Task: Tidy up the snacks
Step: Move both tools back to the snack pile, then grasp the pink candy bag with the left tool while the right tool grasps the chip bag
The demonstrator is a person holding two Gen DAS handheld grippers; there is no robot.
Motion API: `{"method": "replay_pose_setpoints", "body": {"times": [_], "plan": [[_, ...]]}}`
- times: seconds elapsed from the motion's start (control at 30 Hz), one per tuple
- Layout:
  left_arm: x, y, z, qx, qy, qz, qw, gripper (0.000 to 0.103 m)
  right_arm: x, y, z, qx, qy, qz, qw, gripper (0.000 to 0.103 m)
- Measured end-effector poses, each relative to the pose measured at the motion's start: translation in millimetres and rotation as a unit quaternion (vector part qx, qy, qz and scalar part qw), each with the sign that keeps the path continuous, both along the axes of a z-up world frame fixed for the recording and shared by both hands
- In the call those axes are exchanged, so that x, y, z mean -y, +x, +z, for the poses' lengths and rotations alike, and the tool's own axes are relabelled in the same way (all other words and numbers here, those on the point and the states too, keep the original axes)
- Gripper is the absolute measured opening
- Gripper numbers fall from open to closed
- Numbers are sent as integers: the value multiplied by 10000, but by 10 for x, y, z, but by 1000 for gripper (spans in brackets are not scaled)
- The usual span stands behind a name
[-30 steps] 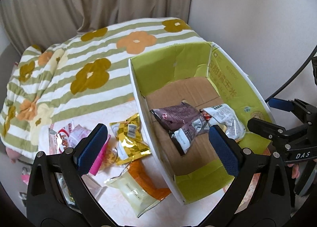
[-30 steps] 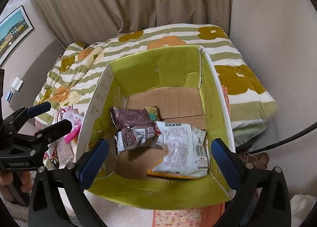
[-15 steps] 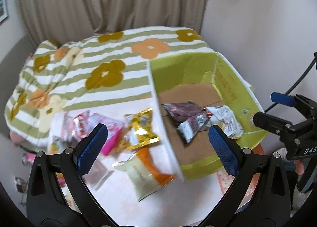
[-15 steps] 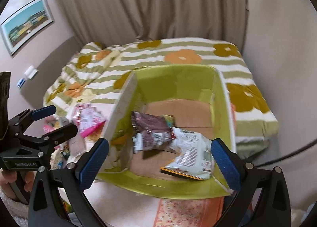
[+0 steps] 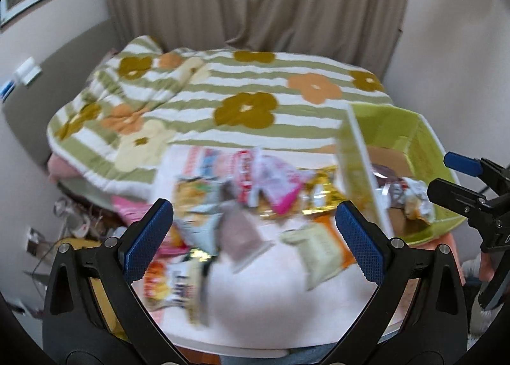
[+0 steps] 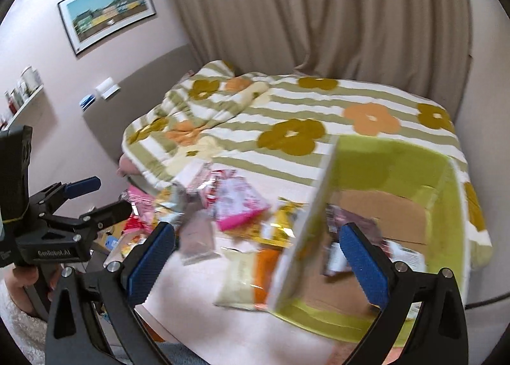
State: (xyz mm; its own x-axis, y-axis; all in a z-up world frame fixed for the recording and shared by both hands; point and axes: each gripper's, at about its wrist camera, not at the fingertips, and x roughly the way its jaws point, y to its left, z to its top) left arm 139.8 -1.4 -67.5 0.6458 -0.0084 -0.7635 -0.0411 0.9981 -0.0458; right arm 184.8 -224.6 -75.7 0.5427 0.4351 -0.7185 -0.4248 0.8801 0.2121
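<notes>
Left gripper [image 5: 253,239]: spread wide, empty, held above the loose snack packets [image 5: 255,193] on the white table [image 5: 261,310], probably to pick the next one. Right gripper [image 6: 258,264]: likewise spread wide, empty, straddling the near wall of the green cardboard box [image 6: 395,157]. Box parked at the table's right edge, a few packets already inside, likely as the collecting bin. Brown pouch [image 5: 239,234] and pale orange-edged bag [image 5: 318,253] lying below and between the left gripper's blue pads [image 5: 148,242]; blurred, labels unreadable.
</notes>
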Motion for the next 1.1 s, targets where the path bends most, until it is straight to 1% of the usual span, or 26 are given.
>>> {"method": "replay_pose_setpoints", "body": {"times": [0.1, 0.27, 0.3, 0.4, 0.5, 0.6, 0.73, 0.87, 1.03, 1.07, 1.1], "plan": [[-491, -13, -72, -134, -125, 146, 9997, 101, -386, 104, -94, -239, 120, 114, 9996, 103], [-1147, 0, -229, -343, -145, 242, 9990, 101, -937, 270, -304, -552, 192, 200, 9981, 103], [-1312, 18, -291, -418, -222, 225, 9986, 101, -1014, 293, -338, -605, 224, 221, 9977, 103], [-1617, 88, -478, -620, -394, 98, 9973, 101, -1318, 421, -512, -845, 341, 215, 9956, 103], [-1792, 179, -714, -817, -598, -104, 9948, 101, -1542, 512, -688, -1015, 370, 173, 9940, 103], [-1865, 313, -994, -1044, -833, -412, 9902, 101, -1748, 599, -928, -1204, 390, 115, 9919, 103], [-1870, 492, -1352, -1257, -909, -728, 9852, 101, -1906, 679, -1206, -1466, 362, 33, 9885, 103], [-1872, 629, -1620, -1421, -1082, -790, 9807, 101, -1998, 735, -1383, -1678, 437, -10, 9849, 103], [-1893, 721, -1807, -1501, -963, -702, 9815, 97, -2092, 827, -1582, -1817, 516, -16, 9820, 103], [-1892, 735, -1835, -1517, -958, -680, 9814, 94, -2117, 847, -1621, -1830, 492, 9, 9819, 103], [-1890, 740, -1851, -1532, -950, -666, 9814, 88, -2136, 855, -1643, -1829, 460, 37, 9820, 103]]}}
